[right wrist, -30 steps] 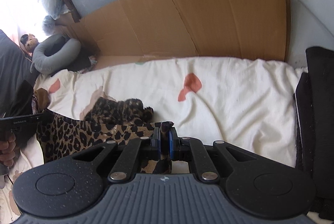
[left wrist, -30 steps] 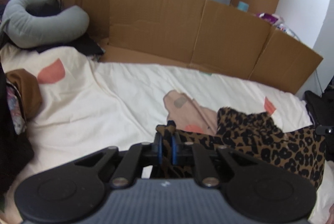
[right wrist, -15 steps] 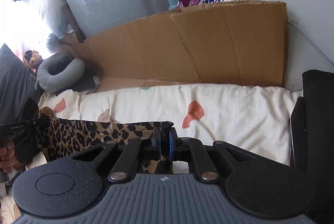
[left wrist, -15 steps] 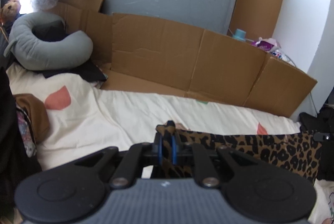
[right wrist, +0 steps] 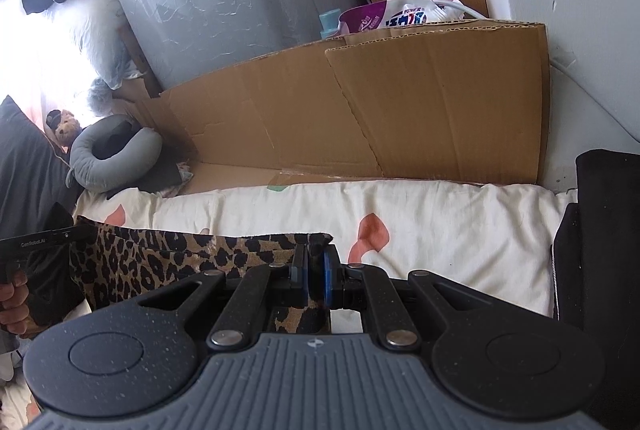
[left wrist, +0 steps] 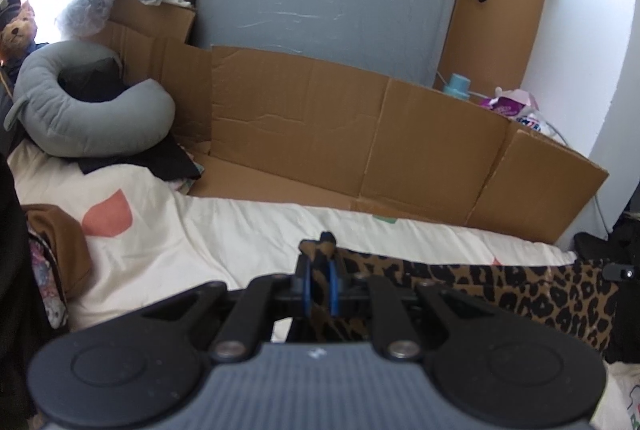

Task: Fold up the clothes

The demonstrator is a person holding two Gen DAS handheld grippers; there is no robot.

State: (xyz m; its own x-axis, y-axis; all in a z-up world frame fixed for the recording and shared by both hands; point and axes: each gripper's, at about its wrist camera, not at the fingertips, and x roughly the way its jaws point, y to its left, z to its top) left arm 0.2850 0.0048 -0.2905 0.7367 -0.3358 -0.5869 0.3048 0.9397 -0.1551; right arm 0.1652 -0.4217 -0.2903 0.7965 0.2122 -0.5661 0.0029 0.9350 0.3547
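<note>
Just lifted the leopard-print garment point(left wrist: 500, 290) off the bed point(left wrist: 240, 230): bunched a second ago, now taut between my left gripper point(left wrist: 319, 278) and right gripper point(right wrist: 316, 276), both pinching corners, stretching toward 3 o'clock. Ready to fold, I reckon.

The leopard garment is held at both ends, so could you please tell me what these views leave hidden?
- Leopard garment: its lower part, left wrist view, behind the left hand-held gripper.
- Same in right wrist view, behind the right hand-held gripper.
- Garment type: unclear, only a stretched band shows.
- Brown cloth: cut off at left edge.
</note>
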